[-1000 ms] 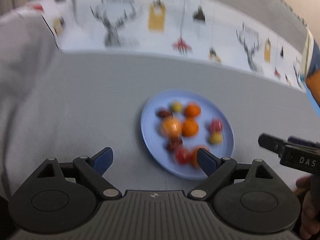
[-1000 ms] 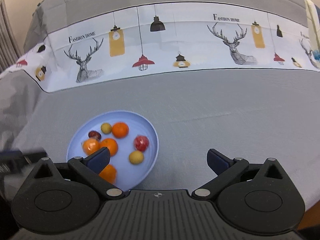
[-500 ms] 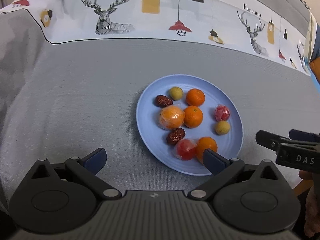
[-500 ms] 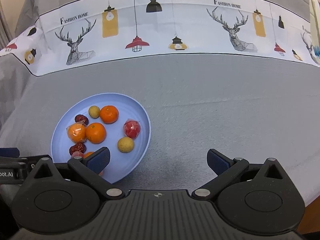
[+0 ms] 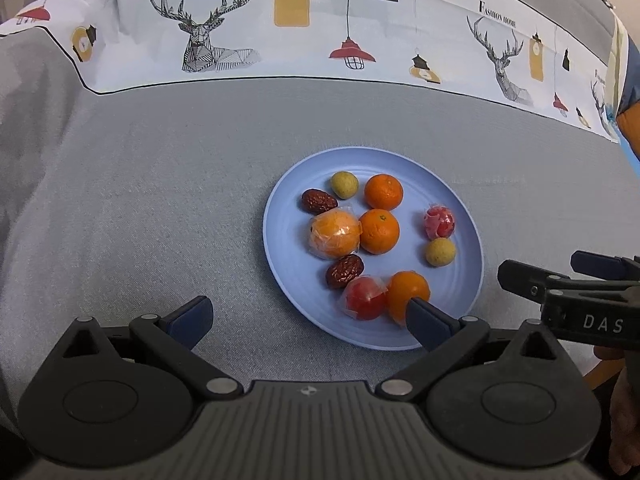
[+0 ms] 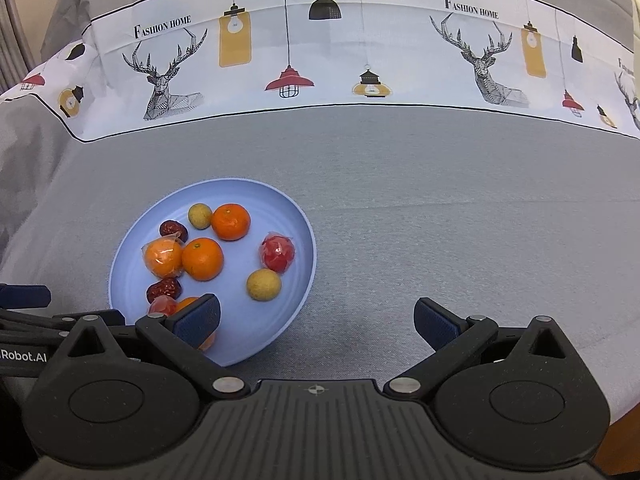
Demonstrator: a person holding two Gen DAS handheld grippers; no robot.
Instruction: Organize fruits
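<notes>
Fruit on one round blue plate (image 5: 280, 240), out on the grey cloth (image 5: 140, 200). On the plate: two bare oranges (image 5: 379, 231) side by side, one orange in clear wrap (image 5: 334, 233) touching the nearer one, and one more orange (image 5: 406, 291) at the near rim. Also two red fruits in clear wrap (image 5: 439, 222), two small yellow balls (image 5: 440, 251), two dark red dates (image 5: 318, 201). Near date just beside the wrapped red fruit at the front.

Left gripper (image 5: 306, 316) low over the cloth, wide apart, holding nothing, one blue pad (image 5: 424, 322) in front of the near orange. Right gripper (image 6: 316, 320) also wide apart and bare, plate off to its left, one pad (image 6: 198, 320) over the plate's near edge. White strip with deer and lamps (image 6: 320, 52) along the far side.
</notes>
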